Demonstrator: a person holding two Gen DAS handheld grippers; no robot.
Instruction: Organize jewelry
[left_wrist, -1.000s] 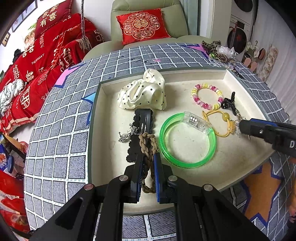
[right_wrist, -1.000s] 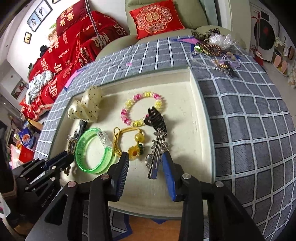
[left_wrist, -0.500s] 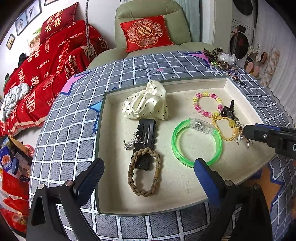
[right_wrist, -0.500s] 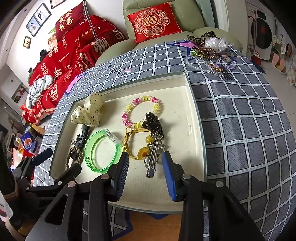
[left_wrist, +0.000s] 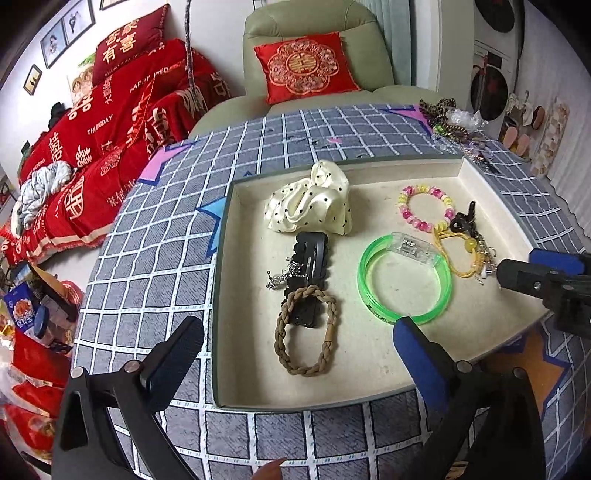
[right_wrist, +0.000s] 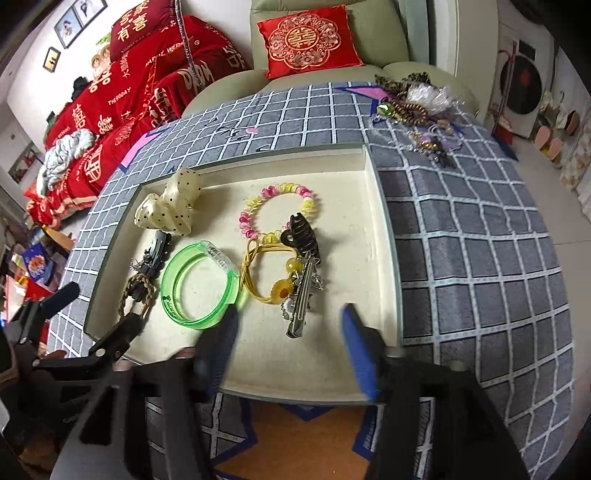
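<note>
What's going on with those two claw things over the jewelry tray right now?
Left gripper open, empty, above braided hair tie. Right gripper fingers just opening, silver clip loose between them. Nothing blocking the tray.

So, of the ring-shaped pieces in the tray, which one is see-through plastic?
The green bangle, a rigid, translucent hoop with a clear block on its rim. The brown band is braided cord, the pink-and-yellow bracelet is beads, and the yellow tie is thin elastic.

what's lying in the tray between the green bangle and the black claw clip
The yellow hair tie with its bead and sunflower charm lies between the green bangle and black claw clip, seen in the right wrist view.
</note>
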